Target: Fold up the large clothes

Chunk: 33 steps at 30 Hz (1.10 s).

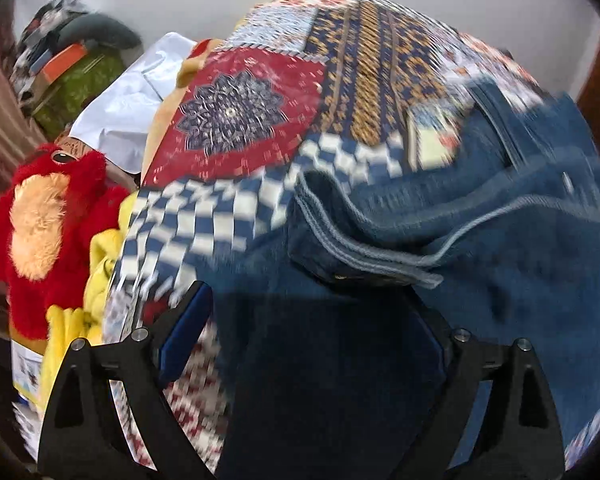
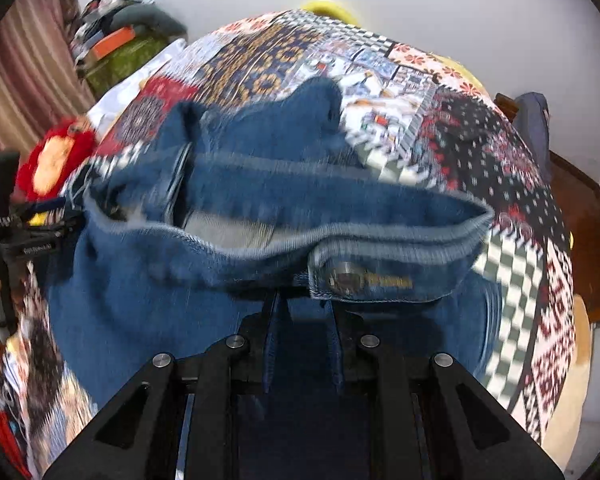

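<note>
A pair of blue jeans (image 1: 480, 240) lies bunched on a patchwork bedspread (image 1: 340, 64). In the left wrist view my left gripper (image 1: 316, 304) stands wide open with denim draped between its fingers; its right finger is mostly hidden under cloth. In the right wrist view the jeans (image 2: 260, 184) show their waistband and metal button (image 2: 344, 278). My right gripper (image 2: 304, 304) is shut on the waistband just below the button. The left gripper (image 2: 40, 220) shows at the left edge, at the jeans' far end.
A red and yellow plush toy (image 1: 48, 224) sits at the bed's left side, with a white cloth (image 1: 132, 100) and a pile of bags (image 1: 72, 64) behind it. A striped curtain (image 2: 24, 76) hangs left. Wooden furniture (image 2: 596, 220) stands right.
</note>
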### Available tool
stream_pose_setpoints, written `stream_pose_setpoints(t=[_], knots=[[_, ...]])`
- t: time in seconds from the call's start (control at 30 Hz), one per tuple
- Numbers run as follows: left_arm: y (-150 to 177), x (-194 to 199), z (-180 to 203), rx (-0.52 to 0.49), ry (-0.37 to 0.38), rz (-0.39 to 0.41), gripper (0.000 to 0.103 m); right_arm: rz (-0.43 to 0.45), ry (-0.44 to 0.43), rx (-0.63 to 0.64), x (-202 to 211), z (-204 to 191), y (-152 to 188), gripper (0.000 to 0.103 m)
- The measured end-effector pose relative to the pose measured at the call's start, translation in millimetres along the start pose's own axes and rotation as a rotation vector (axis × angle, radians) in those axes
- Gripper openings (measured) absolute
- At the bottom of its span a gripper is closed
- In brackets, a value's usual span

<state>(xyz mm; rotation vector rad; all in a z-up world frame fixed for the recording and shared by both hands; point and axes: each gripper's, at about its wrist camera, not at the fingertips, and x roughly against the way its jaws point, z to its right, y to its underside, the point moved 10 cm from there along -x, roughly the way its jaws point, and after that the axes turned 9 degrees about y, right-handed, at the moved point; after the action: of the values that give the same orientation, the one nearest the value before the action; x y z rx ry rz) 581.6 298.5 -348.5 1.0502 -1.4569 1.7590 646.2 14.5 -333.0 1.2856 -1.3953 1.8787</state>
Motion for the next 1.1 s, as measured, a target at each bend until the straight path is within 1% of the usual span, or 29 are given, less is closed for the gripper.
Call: stream_pose_setpoints(t=[0.07,0.1,0.13,0.17,0.27,0.33,0.37,0.4,0.43,0.47,0.53,0.57,0.6,0.7,0.83,0.9,0.97,1.03,1.1], knots=[[-12.8,-5.7,-9.6,0.055,-0.019,0.021,0.091,0.01,0.013,-0.03,-5.8,8.4,-15.1,0.017],[-18.2,-8.5,-17.9,0.071,-0.049,0.03,0.091,0.018,0.033,-0.05,-9.5,15.8,-24.6,0.017],[-21.1,-11.5,-26.4,0.087,-0.078,0.034,0.094,0.026,0.058,-0.068,-11.9,24.6,-31.4,0.017],[-21.5,-12.5,-32.5,0.098,-0.087,0.033,0.096,0.032,0.083,-0.092,-17.4,33.3,-37.9,0.017],[-21.3,-14.6,-48.8,0.131,-0.1,0.042,0.098,0.017,0.055,-0.132,-27.7,39.7,-42.2,0.017],[-18.6,-6.6,-56.1,0.121,-0.156,0.056,0.098,0.033,0.072,-0.116,-24.8,39.0,-41.3,0.017],[-18.0,-2.0,-58.7,0.116,-0.183,0.063,0.098,0.041,0.094,-0.097,-21.5,38.0,-40.4,0.017],[-17.8,6.6,-67.4,0.108,-0.253,0.074,0.098,0.046,0.124,-0.08,-16.8,37.5,-38.2,0.017],[-17.2,12.4,-73.8,0.107,-0.283,0.08,0.098,0.051,0.138,-0.071,-12.9,37.4,-36.7,0.017],[-16.9,17.8,-78.3,0.107,-0.286,0.085,0.098,0.065,0.149,-0.054,-4.2,34.2,-35.3,0.017],[-17.0,30.6,-79.8,0.129,-0.209,0.091,0.098,0.088,0.139,-0.023,8.6,26.6,-32.6,0.017],[-16.8,39.5,-77.7,0.139,-0.163,0.102,0.098,0.102,0.119,-0.006,17.7,19.2,-31.4,0.017],[-16.8,48.0,-74.4,0.139,-0.133,0.113,0.098,0.115,0.095,0.009,27.4,10.7,-30.5,0.017],[-13.5,70.0,-62.0,0.11,-0.079,0.14,0.098,0.136,0.034,0.034,49.2,-13.8,-26.8,0.017],[-1.2,88.5,-22.9,0.052,0.046,0.14,0.098,0.128,-0.061,0.071,65.5,-58.9,-17.7,0.017],[3.2,91.7,-5.0,0.029,0.08,0.138,0.098,0.111,-0.108,0.111,68.7,-85.9,-9.3,0.017],[9.0,96.3,14.1,0.002,0.117,0.144,0.098,0.104,-0.123,0.162,68.7,-110.3,0.7,0.017],[14.3,98.4,27.1,-0.02,0.139,0.147,0.098,0.094,-0.123,0.204,65.9,-126.4,9.9,0.017],[18.3,98.0,39.6,-0.049,0.148,0.146,0.098,0.08,-0.101,0.246,56.7,-138.9,21.1,0.017]])
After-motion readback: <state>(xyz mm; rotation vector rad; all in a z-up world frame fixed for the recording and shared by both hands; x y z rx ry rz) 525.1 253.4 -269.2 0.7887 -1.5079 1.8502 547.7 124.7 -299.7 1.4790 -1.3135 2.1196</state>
